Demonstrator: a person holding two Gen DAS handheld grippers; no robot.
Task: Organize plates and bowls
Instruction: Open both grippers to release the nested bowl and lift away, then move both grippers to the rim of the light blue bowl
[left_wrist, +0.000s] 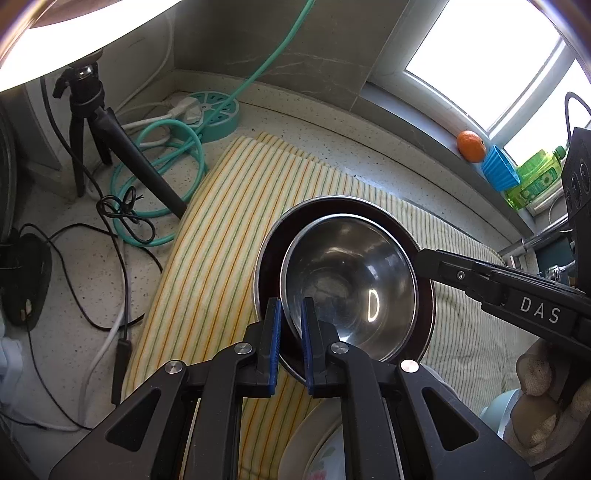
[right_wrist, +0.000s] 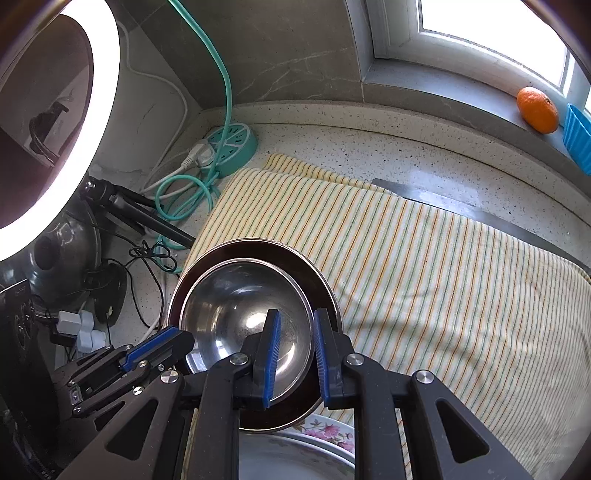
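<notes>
Left tongs (left_wrist: 291, 332) narrow, pinching near rim of steel bowl (left_wrist: 351, 280); bowl nested in dark bowl (left_wrist: 267, 266) on striped cloth (left_wrist: 221, 221), frame centre. Right tongs (right_wrist: 295, 350) part-open, straddling bowl rim, grip uncertain. Flowered plate (right_wrist: 325, 430) at bottom edge. Left view alone: "DAS" lettering on right tongs, gloved hand (left_wrist: 543, 398), green bottle (left_wrist: 535, 179). Right view alone: ring light (right_wrist: 99, 110) upper left. Far: power strip (right_wrist: 232, 147), orange (right_wrist: 537, 109) on sill.

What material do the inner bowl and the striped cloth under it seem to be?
Inner bowl: probably stainless steel, polished; it shows mirror-like highlights and reflections. Striped cloth: a woven fabric, matte, perhaps cotton; it lies in soft folds with thin orange and green stripes.
</notes>
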